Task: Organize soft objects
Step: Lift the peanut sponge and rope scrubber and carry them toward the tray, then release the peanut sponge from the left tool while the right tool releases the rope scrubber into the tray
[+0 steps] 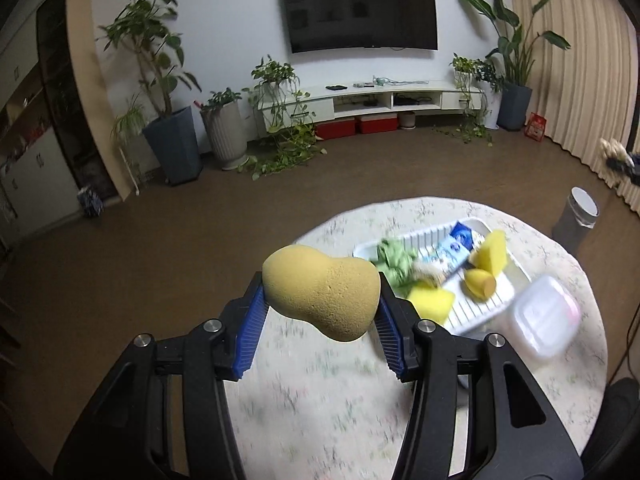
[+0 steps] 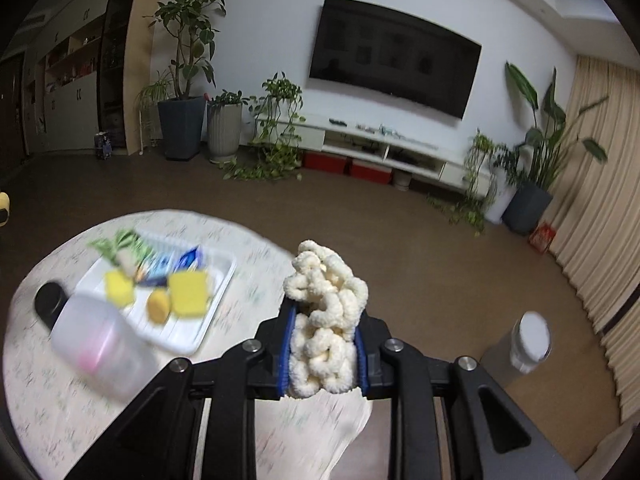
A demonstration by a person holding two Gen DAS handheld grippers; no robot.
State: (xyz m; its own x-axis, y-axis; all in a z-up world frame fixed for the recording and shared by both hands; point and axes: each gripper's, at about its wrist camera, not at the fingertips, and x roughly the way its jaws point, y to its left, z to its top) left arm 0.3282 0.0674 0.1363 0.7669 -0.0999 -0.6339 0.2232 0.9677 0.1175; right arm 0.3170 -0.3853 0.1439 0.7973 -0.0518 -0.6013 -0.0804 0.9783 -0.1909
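My left gripper (image 1: 320, 300) is shut on a tan peanut-shaped sponge (image 1: 322, 290), held in the air above the round table (image 1: 304, 400). My right gripper (image 2: 324, 320) is shut on a white fluffy chenille cloth (image 2: 324, 312), which bulges out past the blue pads. On the table lies a white slatted tray (image 1: 480, 308) with yellow sponges (image 1: 432, 300), a green cloth (image 1: 394, 258), a small yellow cup-like piece (image 1: 480, 282) and blue packets (image 1: 456, 246). The same tray (image 2: 188, 336) shows blurred in the right wrist view.
A translucent plastic box (image 1: 544, 318) with a pink tint stands beside the tray, seen also as the box (image 2: 100, 344). A grey bin (image 1: 576, 216) stands on the floor past the table. A dark round object (image 2: 50, 302) lies by the box. Plants and a TV cabinet line the far wall.
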